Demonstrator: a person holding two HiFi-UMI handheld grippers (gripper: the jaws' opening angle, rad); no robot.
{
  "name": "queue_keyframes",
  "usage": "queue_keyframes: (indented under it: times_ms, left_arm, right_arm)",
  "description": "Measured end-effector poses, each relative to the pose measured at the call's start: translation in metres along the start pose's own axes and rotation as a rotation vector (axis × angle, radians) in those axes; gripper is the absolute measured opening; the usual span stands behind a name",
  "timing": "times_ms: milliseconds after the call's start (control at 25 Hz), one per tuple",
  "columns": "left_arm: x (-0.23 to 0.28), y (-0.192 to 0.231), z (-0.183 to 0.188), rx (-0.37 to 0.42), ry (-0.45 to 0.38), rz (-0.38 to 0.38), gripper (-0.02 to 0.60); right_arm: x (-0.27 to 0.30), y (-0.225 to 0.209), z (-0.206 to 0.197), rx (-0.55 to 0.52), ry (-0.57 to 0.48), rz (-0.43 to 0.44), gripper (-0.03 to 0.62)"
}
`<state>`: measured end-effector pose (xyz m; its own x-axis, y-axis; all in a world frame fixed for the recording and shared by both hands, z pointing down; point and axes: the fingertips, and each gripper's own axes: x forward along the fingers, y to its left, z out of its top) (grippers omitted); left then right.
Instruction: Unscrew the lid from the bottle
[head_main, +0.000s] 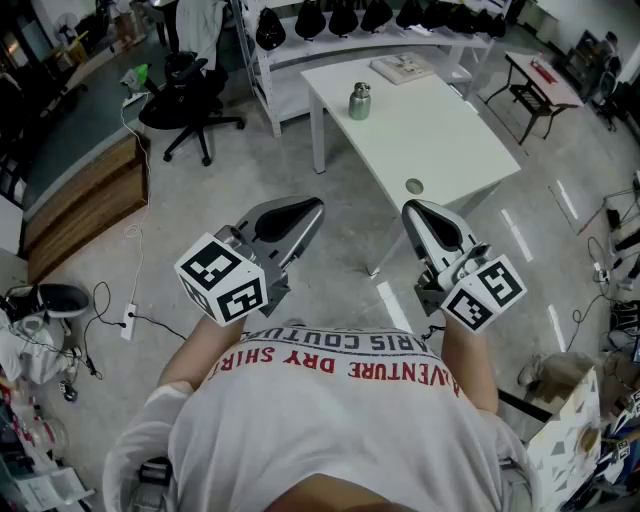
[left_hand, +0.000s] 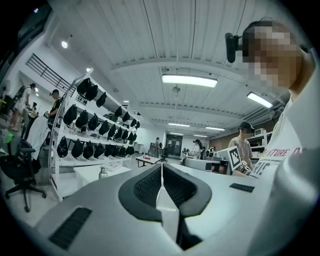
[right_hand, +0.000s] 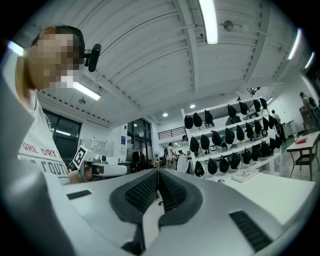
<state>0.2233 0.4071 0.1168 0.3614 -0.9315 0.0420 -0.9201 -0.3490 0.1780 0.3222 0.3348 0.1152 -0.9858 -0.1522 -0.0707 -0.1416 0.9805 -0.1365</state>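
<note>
My left tool and right tool are both pressed together on nothing, level in front of my chest. Farther off, the bottle stands upright on the white counter, lid on, well apart from both.

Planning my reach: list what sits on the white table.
A lidded metal bottle, a booklet near the far edge, a small round disc near the front. The bottle's contents are hidden.

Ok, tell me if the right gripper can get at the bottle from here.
Probably not from here: the right gripper, shut and empty, is held by the near corner of the table, and the bottle stands toward its far end. Nothing blocks the way; a step forward should do.
</note>
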Motion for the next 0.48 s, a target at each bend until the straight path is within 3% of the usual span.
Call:
queue_keyframes:
  times_ms: [400,480]
  left_arm:
    - [0.008,0.019,-0.004,0.030,0.021,0.042,0.036]
    - [0.012,0.026,-0.007,0.029,0.028,0.046,0.072]
  right_arm:
    - [0.005,-0.025,-0.001,-0.035,0.005,-0.075,0.031]
    - [0.007,-0.032,-0.001,-0.024,-0.001,-0.085,0.091]
